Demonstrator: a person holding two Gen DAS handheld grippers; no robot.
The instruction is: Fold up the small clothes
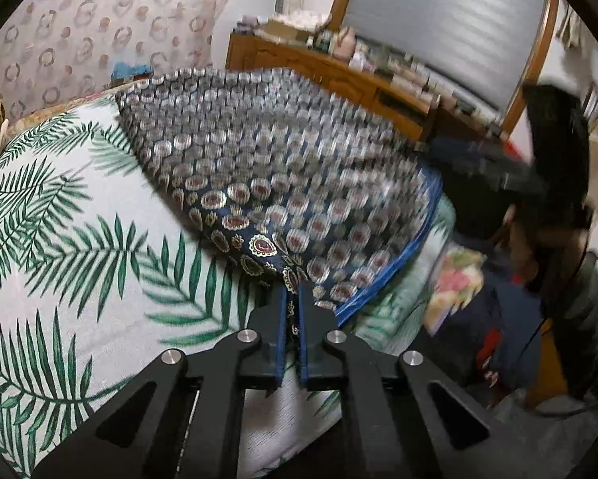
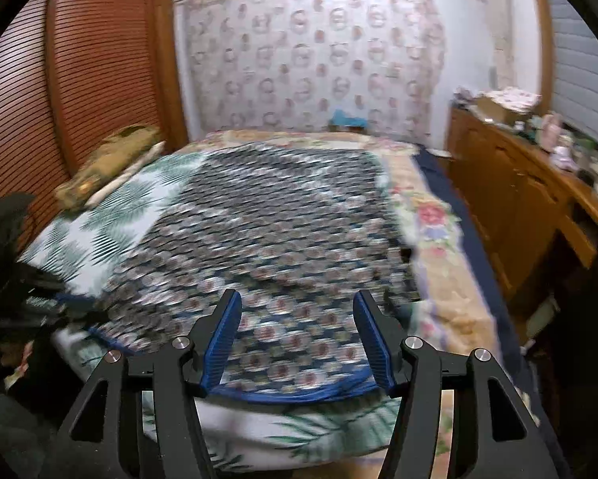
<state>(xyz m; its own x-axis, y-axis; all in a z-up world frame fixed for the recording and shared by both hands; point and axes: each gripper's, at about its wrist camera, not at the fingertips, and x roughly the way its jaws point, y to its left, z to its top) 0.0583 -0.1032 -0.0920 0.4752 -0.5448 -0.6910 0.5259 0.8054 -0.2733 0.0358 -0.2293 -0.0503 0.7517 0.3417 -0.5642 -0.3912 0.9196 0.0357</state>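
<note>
A navy cloth [image 1: 283, 175] printed with round medallions and edged in blue lies spread on the palm-leaf bed cover [image 1: 67, 247]. My left gripper [image 1: 293, 291] is shut on the cloth's near corner, which is pinched between the blue pads. In the right wrist view the same cloth [image 2: 267, 231] covers the middle of the bed, blurred. My right gripper [image 2: 297, 307] hangs open just above its blue-trimmed near edge, touching nothing. The other gripper [image 1: 554, 159] shows as a dark blurred shape at the right of the left wrist view.
A wooden dresser [image 2: 514, 183] crowded with small items runs along the bed's right side. Slatted wooden doors [image 2: 79, 80] stand at the left, with a patterned pillow [image 2: 107, 163] beside them. A floral quilt [image 2: 438, 215] lies under the leaf cover. A person's dark clothing [image 1: 498, 319] is at the bed's edge.
</note>
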